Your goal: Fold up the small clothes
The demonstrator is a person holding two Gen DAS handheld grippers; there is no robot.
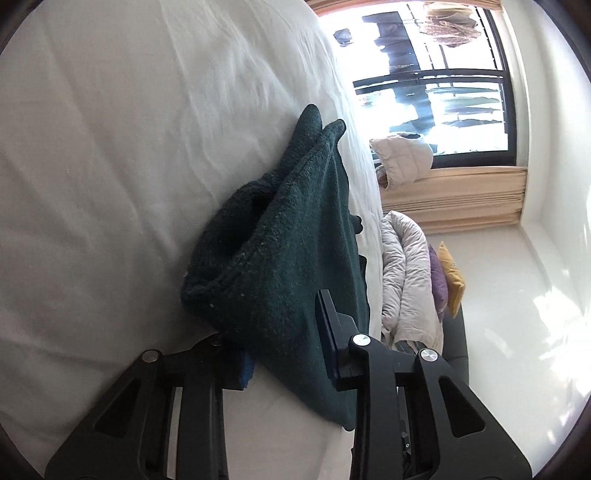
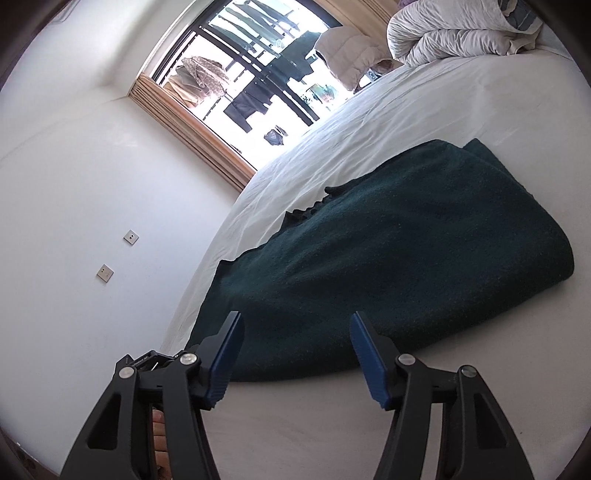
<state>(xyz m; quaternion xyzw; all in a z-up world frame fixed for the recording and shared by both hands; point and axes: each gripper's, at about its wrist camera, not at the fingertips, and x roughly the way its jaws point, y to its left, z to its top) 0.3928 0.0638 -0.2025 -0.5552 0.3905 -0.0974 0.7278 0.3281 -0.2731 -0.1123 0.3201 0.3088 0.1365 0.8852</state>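
Observation:
A dark green knitted garment (image 2: pixel 399 258) lies folded over on the white bed sheet (image 2: pixel 443 96). My right gripper (image 2: pixel 295 343) is open and empty, its blue-padded fingers (image 2: pixel 365 354) just short of the garment's near edge. In the left wrist view the same garment (image 1: pixel 280 266) bunches up between the fingers of my left gripper (image 1: pixel 288 332). The cloth fills the gap and hangs over the left finger, with the right finger (image 1: pixel 328 332) against it. The jaws stand fairly wide, so I cannot tell whether they pinch the cloth.
A crumpled grey duvet (image 2: pixel 454 33) lies at the far end of the bed, also in the left wrist view (image 1: pixel 406 280) beside purple and yellow cushions (image 1: pixel 447 277). A window (image 1: pixel 436 81) with tan curtains and a white wall with two sockets (image 2: pixel 103 273) flank the bed.

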